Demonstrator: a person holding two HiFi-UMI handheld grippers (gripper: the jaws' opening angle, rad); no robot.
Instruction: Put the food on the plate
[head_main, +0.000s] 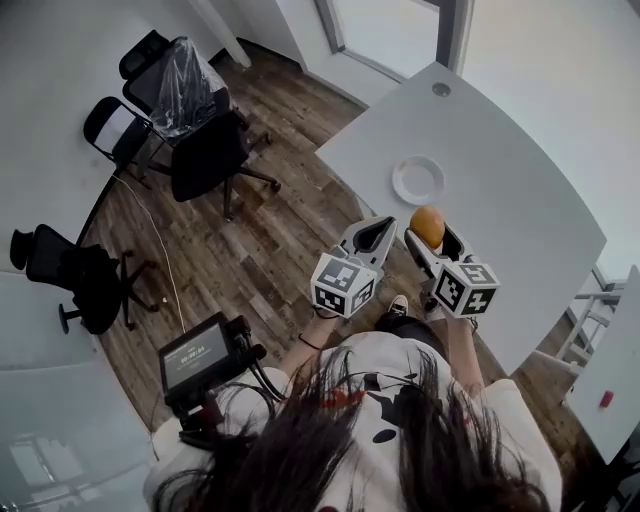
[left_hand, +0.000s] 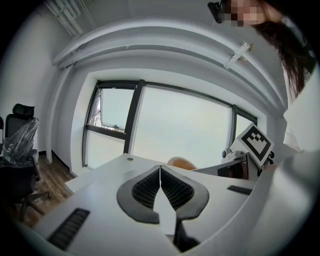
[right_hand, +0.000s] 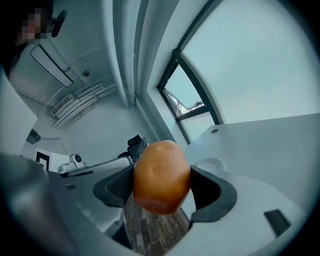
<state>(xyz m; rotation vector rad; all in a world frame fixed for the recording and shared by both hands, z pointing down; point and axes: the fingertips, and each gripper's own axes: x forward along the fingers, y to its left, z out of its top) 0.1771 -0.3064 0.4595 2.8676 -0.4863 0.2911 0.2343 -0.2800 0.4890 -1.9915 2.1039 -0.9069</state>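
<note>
Orange-brown potato (right_hand: 161, 177) sits clamped between the right gripper's (head_main: 432, 240) jaws, held in the air short of the plate (head_main: 418, 180) on the desk (head_main: 510, 170), likely for carrying there; the left gripper (left_hand: 160, 170) is empty, jaws together

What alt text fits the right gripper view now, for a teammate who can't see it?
The right gripper grips a rounded orange-brown food item between its dark jaws, above wood floor. Beyond it, a white plate sits on a white table near large windows.
</note>
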